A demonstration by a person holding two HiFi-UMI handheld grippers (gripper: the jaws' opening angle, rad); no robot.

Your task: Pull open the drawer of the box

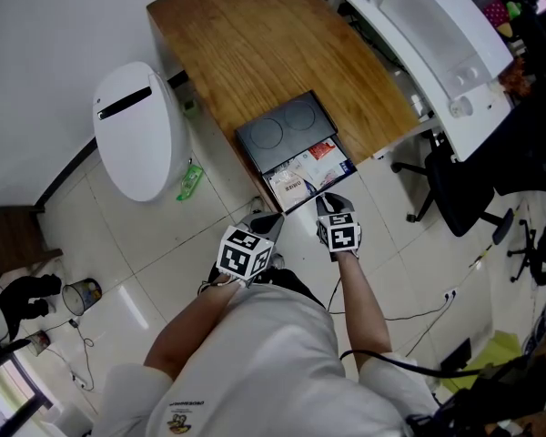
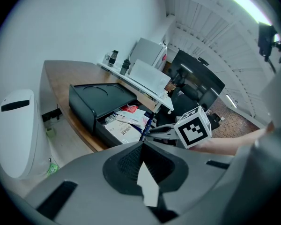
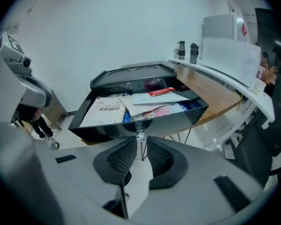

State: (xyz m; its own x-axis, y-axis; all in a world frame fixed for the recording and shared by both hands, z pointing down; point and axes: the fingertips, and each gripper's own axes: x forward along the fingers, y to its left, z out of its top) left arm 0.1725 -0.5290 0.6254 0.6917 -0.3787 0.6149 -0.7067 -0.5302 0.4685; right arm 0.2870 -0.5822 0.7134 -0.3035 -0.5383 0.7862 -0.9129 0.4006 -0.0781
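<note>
Jaws of right gripper pinch the knob of the open drawer; left gripper jaws pressed together.

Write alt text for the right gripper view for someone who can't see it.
The right hand-held gripper pinches the clear knob of a black drawer, open and filled with papers. Its box sits on a wooden table.

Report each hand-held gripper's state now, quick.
Left hand-held gripper: closed, empty.
Right hand-held gripper: closed on the drawer knob.
</note>
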